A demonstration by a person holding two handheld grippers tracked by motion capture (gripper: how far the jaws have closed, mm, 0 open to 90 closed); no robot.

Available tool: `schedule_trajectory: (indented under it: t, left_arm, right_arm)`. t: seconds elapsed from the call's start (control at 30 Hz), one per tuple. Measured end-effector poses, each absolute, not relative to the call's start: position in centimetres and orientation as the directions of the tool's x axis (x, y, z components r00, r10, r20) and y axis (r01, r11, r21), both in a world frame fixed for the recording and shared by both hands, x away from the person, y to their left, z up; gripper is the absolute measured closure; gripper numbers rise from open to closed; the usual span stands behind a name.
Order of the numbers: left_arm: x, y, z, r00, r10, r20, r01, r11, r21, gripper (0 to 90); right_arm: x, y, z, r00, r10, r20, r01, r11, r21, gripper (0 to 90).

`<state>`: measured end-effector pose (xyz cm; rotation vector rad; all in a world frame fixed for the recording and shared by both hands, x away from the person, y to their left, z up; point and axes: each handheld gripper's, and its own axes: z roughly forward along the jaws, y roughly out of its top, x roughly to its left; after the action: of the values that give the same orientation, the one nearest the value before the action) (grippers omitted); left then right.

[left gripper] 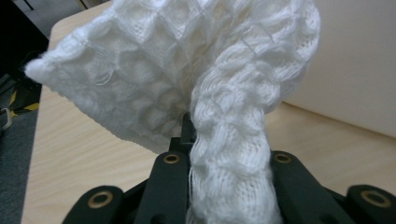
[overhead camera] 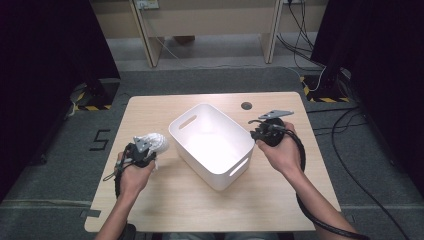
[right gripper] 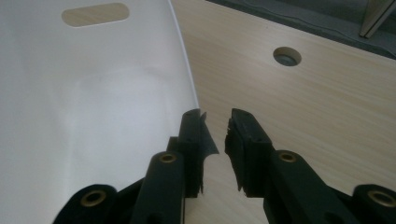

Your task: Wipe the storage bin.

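Left gripper point(overhead camera: 145, 148) clamps knitted cloth point(left gripper: 196, 88); right gripper point(right gripper: 215, 135) slightly parted, empty. Dangling cloth may snag the bin point(overhead camera: 220, 181) rim.

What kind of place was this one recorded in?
Probably a lab or recording bay rather than a home: a small wooden table stands alone on grey carpet, black curtains hang at both sides, hazard-striped tape marks the floor, and loose cables run along the back.

Each claw point(right gripper: 215, 135) has two black jaws fixed with brass-ringed screws. A grey three-cornered plate point(overhead camera: 275, 114) tops the right unit. A thick black cable point(overhead camera: 320, 220) trails from it along a bare forearm.
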<state>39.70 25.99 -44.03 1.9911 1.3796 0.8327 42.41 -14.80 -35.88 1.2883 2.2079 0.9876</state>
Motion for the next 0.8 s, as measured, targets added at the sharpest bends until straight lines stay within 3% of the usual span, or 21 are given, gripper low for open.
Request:
schedule_trajectory:
  t: [0.2,0.63,0.7,0.8]
  left_arm:
    - [41.2,25.9,-43.6,0.261,0.948,0.183,0.584,-0.306,0.752,76.8]
    - [42.7,24.4,-43.9,0.372,0.909,0.188,0.512,-0.37,0.775,76.6]
    - [42.8,24.3,-44.1,0.401,0.903,0.153,0.509,-0.359,0.783,76.6]
    - [43.0,24.2,-44.4,0.443,0.877,0.187,0.478,-0.408,0.778,76.6]
  right_arm:
    - [40.8,-16.2,-36.4,-0.461,0.886,0.054,0.67,0.308,0.676,89.6]
    - [39.4,-14.7,-38.1,-0.514,0.855,0.068,0.673,0.353,0.65,87.8]
    - [39.5,-14.5,-38.3,-0.513,0.856,0.056,0.672,0.36,0.647,87.4]
    - [39.8,-14.6,-38.6,-0.506,0.861,0.057,0.675,0.354,0.647,87.2]
